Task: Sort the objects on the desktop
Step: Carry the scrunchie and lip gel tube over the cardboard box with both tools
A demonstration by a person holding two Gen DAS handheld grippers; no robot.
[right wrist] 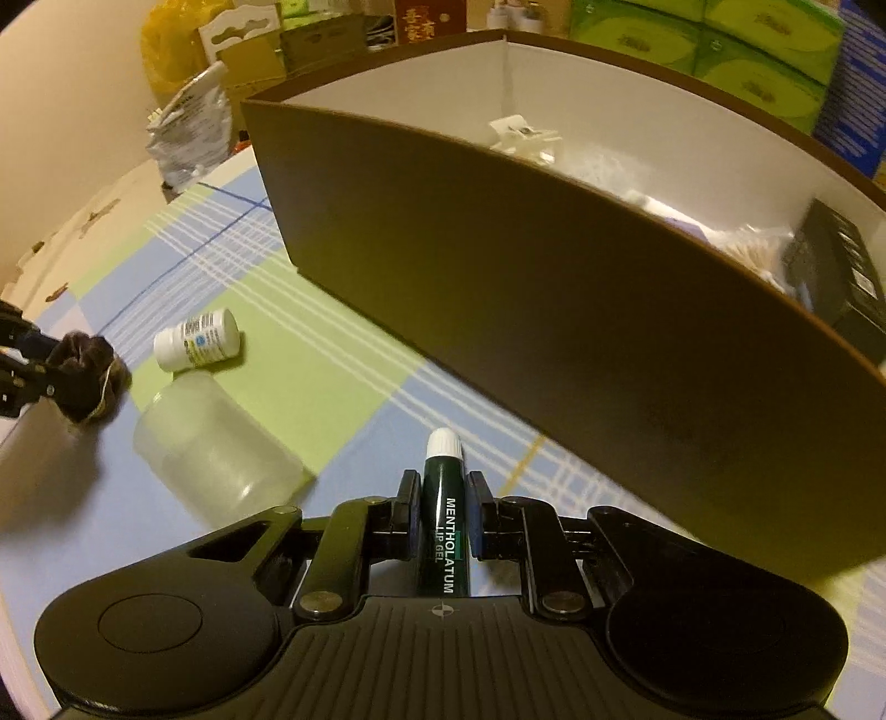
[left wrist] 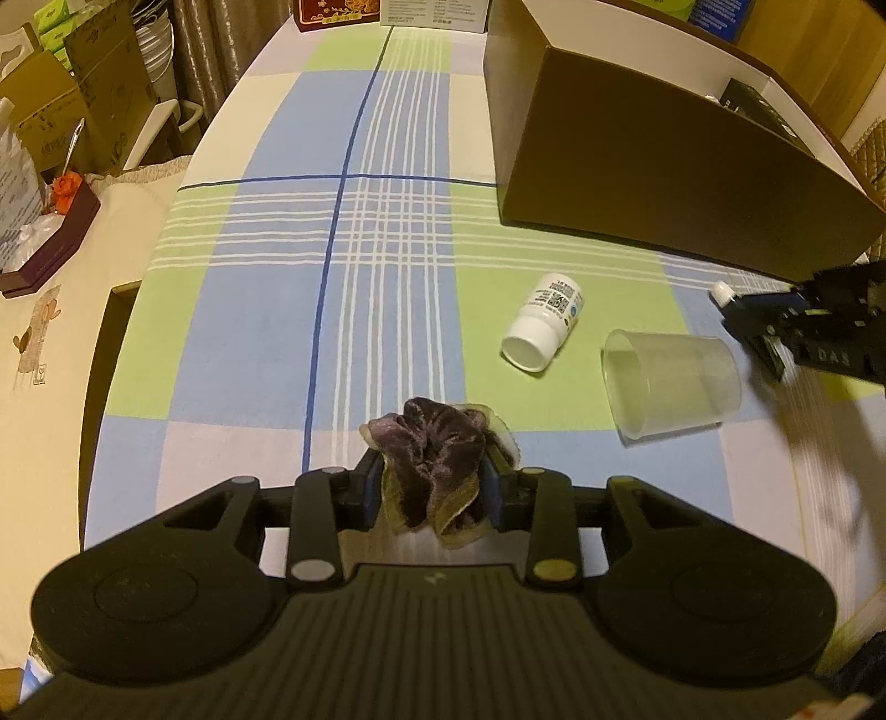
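Note:
My left gripper (left wrist: 432,471) is shut on a purple velvet scrunchie (left wrist: 437,443) and holds it above the checked tablecloth; the scrunchie also shows in the right wrist view (right wrist: 88,376). My right gripper (right wrist: 443,487) is shut on a dark green lip gel tube (right wrist: 443,509) with a white cap, just in front of the brown box (right wrist: 498,310). It shows in the left wrist view (left wrist: 764,315) at the far right. A white pill bottle (left wrist: 545,321) and a clear plastic cup (left wrist: 670,382) lie on their sides between the grippers.
The brown box (left wrist: 653,166) is open at the top and holds a black box (right wrist: 841,277), white items and a bag. Cartons and stacked plates (left wrist: 149,50) stand left of the table. Green tissue packs (right wrist: 747,50) stand behind the box.

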